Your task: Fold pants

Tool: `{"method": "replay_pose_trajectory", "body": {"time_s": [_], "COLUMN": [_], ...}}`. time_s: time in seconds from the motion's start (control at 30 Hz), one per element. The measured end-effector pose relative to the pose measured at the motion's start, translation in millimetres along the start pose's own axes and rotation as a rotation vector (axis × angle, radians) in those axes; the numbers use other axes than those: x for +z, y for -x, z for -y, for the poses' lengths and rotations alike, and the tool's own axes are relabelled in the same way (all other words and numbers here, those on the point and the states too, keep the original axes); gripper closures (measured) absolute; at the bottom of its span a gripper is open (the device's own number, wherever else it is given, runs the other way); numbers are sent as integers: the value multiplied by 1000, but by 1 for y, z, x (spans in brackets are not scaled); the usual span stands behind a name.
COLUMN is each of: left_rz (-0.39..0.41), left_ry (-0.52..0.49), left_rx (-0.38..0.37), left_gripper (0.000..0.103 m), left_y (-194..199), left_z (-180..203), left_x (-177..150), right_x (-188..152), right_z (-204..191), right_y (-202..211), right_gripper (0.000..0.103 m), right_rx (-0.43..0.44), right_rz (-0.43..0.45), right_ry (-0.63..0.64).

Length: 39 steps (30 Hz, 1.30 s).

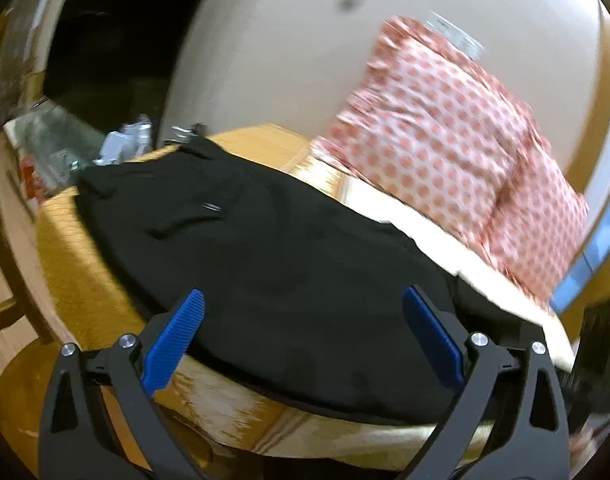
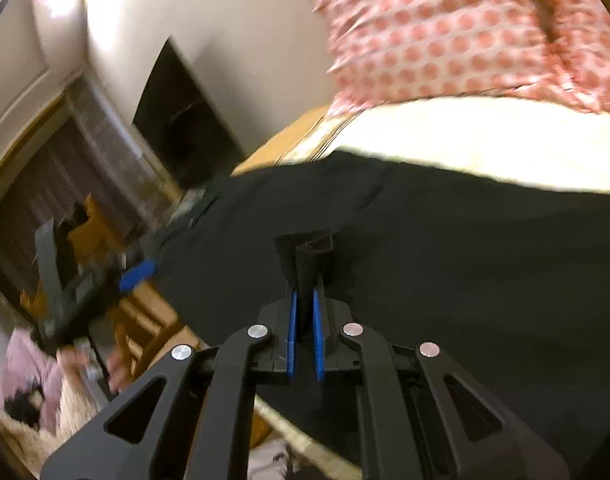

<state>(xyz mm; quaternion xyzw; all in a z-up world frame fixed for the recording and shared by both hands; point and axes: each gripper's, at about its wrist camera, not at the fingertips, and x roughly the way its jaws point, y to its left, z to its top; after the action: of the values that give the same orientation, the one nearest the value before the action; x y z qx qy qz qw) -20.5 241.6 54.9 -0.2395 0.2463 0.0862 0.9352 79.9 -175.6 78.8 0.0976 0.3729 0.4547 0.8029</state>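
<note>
Black pants (image 1: 273, 256) spread flat across the yellow-covered bed (image 1: 77, 280), long axis running left to right beneath both grippers. Right gripper (image 2: 305, 312) clamped on a raised hem fold; left gripper (image 1: 303, 336) spread wide, empty, just above the near edge.

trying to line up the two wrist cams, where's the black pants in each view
Left wrist: the black pants lie spread across the middle, from upper left to lower right, beyond the open left gripper.
Right wrist: the pants fill the centre and right; the right gripper is shut on a pinched-up fold of them.
Shared landmark: the pink dotted pillow, upper right in both views.
</note>
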Motion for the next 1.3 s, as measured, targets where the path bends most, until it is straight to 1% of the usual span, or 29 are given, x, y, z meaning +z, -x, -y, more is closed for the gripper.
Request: {"method": "replay_pose_trajectory", "body": {"time_s": [0.1, 0.17, 0.27, 0.3, 0.33, 0.37, 0.4, 0.43, 0.47, 0.5, 0.53, 0.57, 0.6, 0.63, 0.67, 0.7, 0.77, 0.9, 1.03, 1.1, 1.17, 1.23, 1.3], "left_rz": [13, 9, -7, -12, -18, -23, -28, -29, -30, -28, -25, -23, -21, -20, -20, -24, -31, -42, -10, -6, -17, -44, -44], "left_ry": [65, 92, 139, 152, 164, 171, 178, 183, 186, 191, 194, 197, 201, 207, 214, 228, 253, 303, 342, 364, 392, 429, 429], "left_rx": [25, 37, 48, 46, 40, 35, 30, 25, 18, 10, 4, 3, 10, 17, 21, 24, 24, 35, 52, 62, 64, 61, 74], "left_gripper": [4, 4, 4, 4, 4, 4, 4, 4, 4, 4, 4, 4, 5, 5, 5, 5, 5, 8, 9, 9, 9, 9, 10], "left_y": [5, 5, 4, 3, 2, 2, 1, 0, 0, 0, 0, 0, -1, -3, -3, -5, -9, -16, -17, -18, -22, -28, -28], "left_z": [-21, -31, -46, -49, -52, -54, -56, -58, -59, -60, -60, -60, -61, -63, -64, -66, -72, -84, -97, -106, -116, -125, -125], "left_x": [6, 8, 9, 8, 8, 8, 9, 10, 11, 13, 14, 16, 18, 20, 21, 23, 25, 35, 48, 54, 58, 57, 56], "right_x": [-4, -8, -21, -26, -27, -26, -25, -24, -20, -16, -13, -11, -9, -10, -15, -20, -24, -21, -24, -20, -18, -17, -17], "right_z": [-9, -11, -23, -29, -36, -40, -45, -49, -50, -49, -45, -39, -32, -24, -17, -19, -20, -7, -9, -12, -18, -18, -19], "right_y": [5, -7, -24, -24, -24, -21, -14, -6, 4, 8, 13, 13, 7, -8, -21, -18, -19, -17, -15, -15, -13, -14, -15], "right_gripper": [96, 96, 91, 81, 56, 45, 39, 39, 39, 39, 40, 40, 40, 40, 40, 40, 40, 39, 39, 39, 38, 36, 34], "right_rx": [-31, -44, -111, -118, -97, -69, -27, -7, -8, -18, -43, -78, -130, -203, -243, -246, -255, -209, -210, -206, -200, -192, -185], "right_rz": [30, 4, -77, -81, -92, -101, -86, -56, 4, 38, 79, 93, 68, -20, -106, -68, -84, -80, -74, -72, -71, -69, -70], "right_ry": [51, 78, 170, 218, 252, 264, 273, 281, 288, 286, 275, 258, 240, 235, 237, 272, 284, 230, 239, 239, 233, 229, 229]}}
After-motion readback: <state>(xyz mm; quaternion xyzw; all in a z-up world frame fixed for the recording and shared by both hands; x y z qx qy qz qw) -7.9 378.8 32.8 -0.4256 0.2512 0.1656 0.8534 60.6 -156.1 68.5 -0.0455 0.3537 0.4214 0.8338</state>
